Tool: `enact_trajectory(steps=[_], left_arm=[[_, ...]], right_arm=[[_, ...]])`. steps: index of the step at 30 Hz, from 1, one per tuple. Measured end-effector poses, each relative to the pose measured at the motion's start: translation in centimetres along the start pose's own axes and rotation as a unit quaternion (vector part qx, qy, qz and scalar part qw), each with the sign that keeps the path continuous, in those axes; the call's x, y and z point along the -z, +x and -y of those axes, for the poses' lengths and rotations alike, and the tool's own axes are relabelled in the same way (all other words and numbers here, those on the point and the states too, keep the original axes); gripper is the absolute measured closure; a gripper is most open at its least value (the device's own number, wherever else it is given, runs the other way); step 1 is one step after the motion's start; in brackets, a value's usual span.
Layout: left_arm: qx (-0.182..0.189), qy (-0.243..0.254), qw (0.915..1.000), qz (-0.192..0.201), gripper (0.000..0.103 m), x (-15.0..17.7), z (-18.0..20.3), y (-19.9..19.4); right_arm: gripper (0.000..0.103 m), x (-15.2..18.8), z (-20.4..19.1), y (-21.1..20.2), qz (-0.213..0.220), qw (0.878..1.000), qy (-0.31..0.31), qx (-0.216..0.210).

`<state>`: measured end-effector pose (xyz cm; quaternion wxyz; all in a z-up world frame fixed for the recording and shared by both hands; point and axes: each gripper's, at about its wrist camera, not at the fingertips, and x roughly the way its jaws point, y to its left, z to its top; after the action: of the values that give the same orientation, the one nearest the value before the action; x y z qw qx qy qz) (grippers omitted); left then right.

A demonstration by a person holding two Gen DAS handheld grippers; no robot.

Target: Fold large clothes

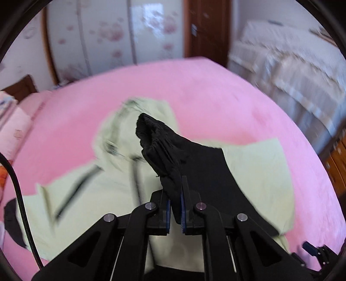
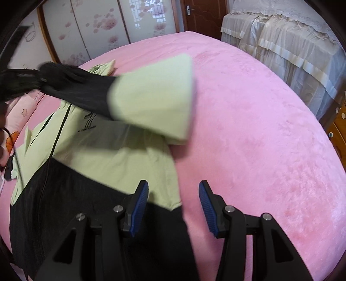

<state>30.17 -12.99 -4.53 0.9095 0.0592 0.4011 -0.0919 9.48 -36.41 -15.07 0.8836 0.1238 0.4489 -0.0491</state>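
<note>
Ahead and to my right, the pink bedspread (image 2: 259,129) lies bare, giving my open right gripper (image 2: 173,207) free passage. To the left, the green-and-black jacket (image 2: 108,155) covers the bed; its raised sleeve (image 2: 151,97) crosses that side.

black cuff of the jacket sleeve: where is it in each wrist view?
Left wrist: cuff at centre, lifted off the bed, its sleeve pinched in the left gripper.
Right wrist: cuff at upper left, blurred, raised above the jacket body.
Shared landmark: brown door behind the pink bed.
</note>
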Motion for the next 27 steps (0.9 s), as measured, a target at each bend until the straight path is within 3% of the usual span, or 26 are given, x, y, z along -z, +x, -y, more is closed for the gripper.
enact_trajectory(steps=[2,4,9,12,14,18,21,24,25,27], left_arm=[[-0.036,-0.009,0.9993,0.008,0.097,0.0,-3.4,0.1],[-0.051,-0.025,0.9983,-0.014,0.097,1.3,-6.5,1.6],[-0.030,-0.066,0.9922,-0.101,0.092,6.6,-11.0,7.0],[-0.021,-0.079,0.9898,-0.117,0.092,9.1,-11.0,8.3],[-0.018,-0.079,0.9902,-0.113,0.092,9.7,-10.7,8.3],[-0.006,-0.075,0.9929,-0.092,0.092,9.0,-9.7,7.5],[-0.003,-0.088,0.9942,-0.062,0.085,8.7,-9.6,6.5],[-0.022,-0.104,0.9872,-0.119,0.081,10.2,-10.1,8.7],[-0.018,-0.112,0.9835,-0.141,0.081,11.0,-10.6,9.4],[0.009,-0.128,0.9809,-0.146,0.077,11.9,-11.6,8.8]], right_arm=[[0.054,-0.5,-0.1,0.2,0.003,1.000,0.002,0.000],[0.054,-1.0,-0.4,0.7,0.001,1.000,0.001,-0.003],[0.054,-2.8,-2.2,2.9,-0.018,1.000,-0.018,-0.015],[0.054,-4.3,-3.6,4.1,-0.017,0.999,-0.043,-0.011],[0.054,-5.6,-4.8,5.6,-0.019,0.997,-0.068,0.018],[0.054,-7.1,-5.4,8.2,-0.028,0.995,-0.093,0.040],[0.069,-7.2,-4.6,8.1,-0.003,0.996,-0.068,0.059],[0.071,-6.4,-3.3,9.2,-0.037,0.998,-0.027,0.053],[0.070,-6.0,-3.3,9.1,-0.042,0.997,-0.031,0.054],[0.068,-5.8,-3.6,8.0,-0.053,0.996,-0.042,0.052]])
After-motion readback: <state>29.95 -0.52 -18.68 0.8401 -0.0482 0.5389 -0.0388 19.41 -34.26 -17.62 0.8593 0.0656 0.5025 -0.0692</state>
